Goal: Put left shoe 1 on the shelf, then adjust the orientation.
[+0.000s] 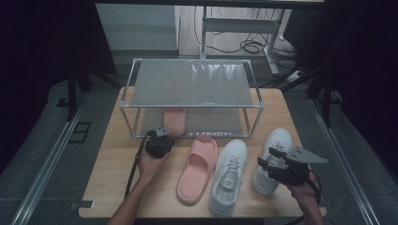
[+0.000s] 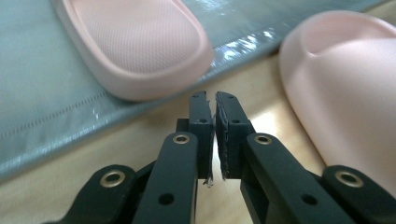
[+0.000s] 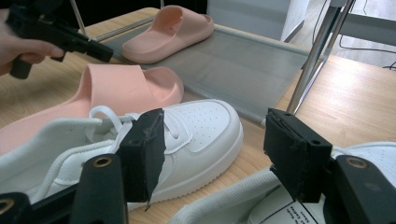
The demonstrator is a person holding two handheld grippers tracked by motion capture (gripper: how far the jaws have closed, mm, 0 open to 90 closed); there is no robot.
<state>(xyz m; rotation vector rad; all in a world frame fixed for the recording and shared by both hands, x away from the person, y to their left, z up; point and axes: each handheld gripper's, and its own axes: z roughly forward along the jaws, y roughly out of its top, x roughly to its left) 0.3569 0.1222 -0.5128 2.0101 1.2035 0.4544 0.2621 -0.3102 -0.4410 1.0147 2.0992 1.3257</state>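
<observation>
One pink slipper lies on the lower grey shelf of a metal rack. Its mate lies on the wooden table in front of the rack. My left gripper hovers just before the shelf edge, its jaws almost together with a thin slit and nothing between them. Two white sneakers stand to the right of the slippers. My right gripper is open above the right sneaker, holding nothing.
The rack's upper shelf overhangs the lower one, and its slim posts stand at the corners. The left sneaker sits close beside the table slipper. Bare wood lies left of my left hand. Desk legs and cables are on the floor behind the table.
</observation>
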